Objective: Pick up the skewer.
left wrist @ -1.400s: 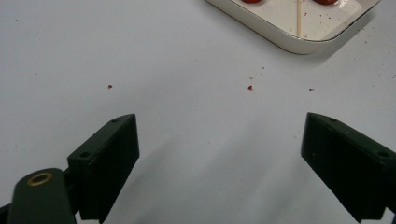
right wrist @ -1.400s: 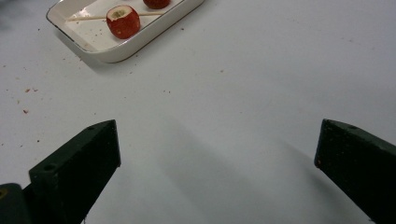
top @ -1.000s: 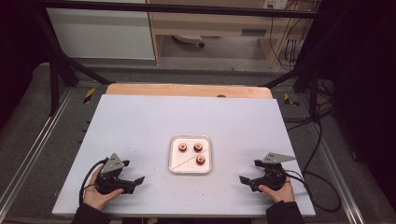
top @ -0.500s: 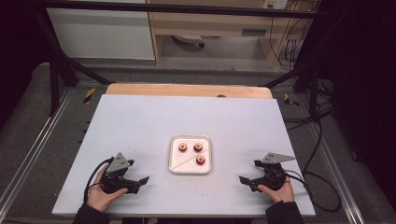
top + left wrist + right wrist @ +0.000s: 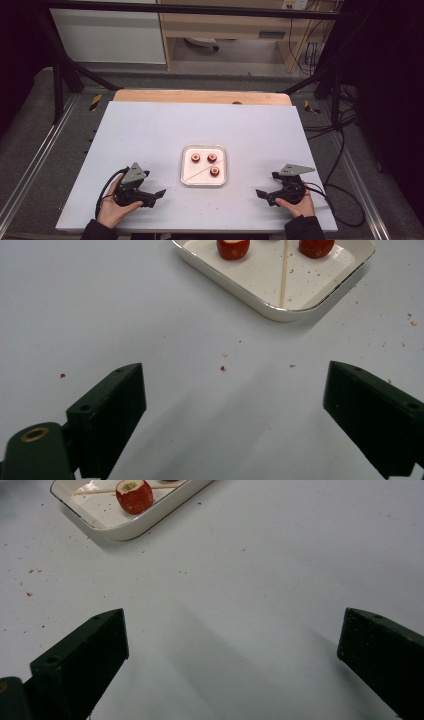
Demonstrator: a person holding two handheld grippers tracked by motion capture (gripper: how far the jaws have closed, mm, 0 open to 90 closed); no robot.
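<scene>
One white square dish (image 5: 187,176) sits near the middle of the worktop (image 5: 150,130), holding three small red hollowed fruits (image 5: 214,171) and one thin wooden skewer (image 5: 200,173) lying slantwise. Two hand-held grippers rest on the worktop, both released with jaws wide apart: the left hand-held gripper (image 5: 159,194) at the dish's 8 o'clock, the right hand-held gripper (image 5: 261,194) at its 4 o'clock.

From my left gripper view the white dish (image 5: 280,310) runs off the top edge, cutting two red fruit pieces (image 5: 233,248); what fruit they are I cannot tell. In my right gripper view the same dish is cropped at the top, its wooden skewer (image 5: 95,491) part hidden behind one piece.
</scene>
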